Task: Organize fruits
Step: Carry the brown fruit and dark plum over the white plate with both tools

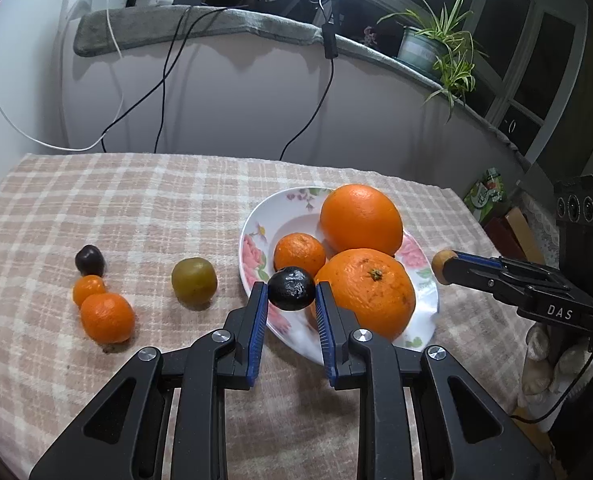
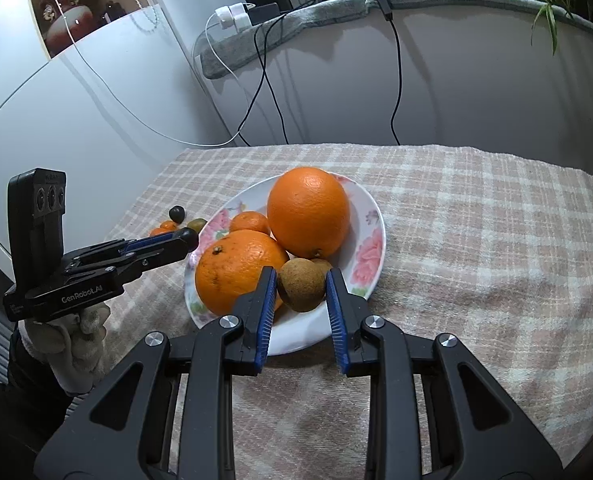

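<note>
A white floral plate (image 1: 256,232) (image 2: 372,248) holds two big oranges (image 1: 361,218) (image 1: 370,292) and a small mandarin (image 1: 299,254). My left gripper (image 1: 291,290) is shut on a dark plum (image 1: 291,289) over the plate's near-left rim. My right gripper (image 2: 301,286) is shut on a brown kiwi-like fruit (image 2: 301,286) over the plate's near edge; it also shows in the left wrist view (image 1: 442,266). On the cloth to the left lie a green fruit (image 1: 193,286), two mandarins (image 1: 107,317) (image 1: 89,288) and another dark plum (image 1: 89,260).
The table has a checked pink cloth (image 1: 136,200). Cables (image 1: 164,80) hang down the wall behind it. A potted plant (image 1: 436,44) stands on the sill at the back right. The cloth right of the plate (image 2: 496,260) is bare.
</note>
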Tool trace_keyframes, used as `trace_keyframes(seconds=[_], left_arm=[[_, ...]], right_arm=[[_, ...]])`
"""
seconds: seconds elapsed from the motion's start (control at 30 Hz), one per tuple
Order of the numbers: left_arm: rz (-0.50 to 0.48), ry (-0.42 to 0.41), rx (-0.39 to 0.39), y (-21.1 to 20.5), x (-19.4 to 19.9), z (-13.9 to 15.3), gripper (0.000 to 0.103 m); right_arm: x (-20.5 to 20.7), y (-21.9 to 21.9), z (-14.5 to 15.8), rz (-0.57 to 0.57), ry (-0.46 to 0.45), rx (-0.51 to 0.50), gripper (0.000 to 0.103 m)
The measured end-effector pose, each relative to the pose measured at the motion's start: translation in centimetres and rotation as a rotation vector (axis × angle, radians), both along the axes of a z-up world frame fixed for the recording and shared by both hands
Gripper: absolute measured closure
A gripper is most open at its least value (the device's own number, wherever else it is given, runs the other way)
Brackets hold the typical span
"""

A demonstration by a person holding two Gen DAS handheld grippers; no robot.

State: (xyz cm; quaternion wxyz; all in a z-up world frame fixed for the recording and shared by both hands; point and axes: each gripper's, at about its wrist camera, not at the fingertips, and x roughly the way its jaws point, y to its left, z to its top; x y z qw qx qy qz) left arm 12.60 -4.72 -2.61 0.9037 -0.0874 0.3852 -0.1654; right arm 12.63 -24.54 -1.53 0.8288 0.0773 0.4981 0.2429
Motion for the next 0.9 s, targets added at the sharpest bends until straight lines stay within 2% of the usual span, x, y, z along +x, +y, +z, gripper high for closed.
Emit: trace_keyframes(seconds=[0.83, 0.87, 0.9], left_arm=[[-0.001, 0.027, 0.004, -0.24, 1.13, -0.36, 0.080], [-0.001, 0.027, 0.005, -0.21, 1.12, -0.35, 0.078], [-0.001, 0.027, 0.005, -0.20, 1.11, -0.33, 0.069]], right_arm=[[-0.05, 0.66, -0.96, 0.021, 0.022, -0.008, 0.076], [-0.06, 0.68, -0.94, 0.023, 0.020, -0.008, 0.076], [-0.08, 0.68, -0.88, 0.024, 0.017, -0.009, 0.076]])
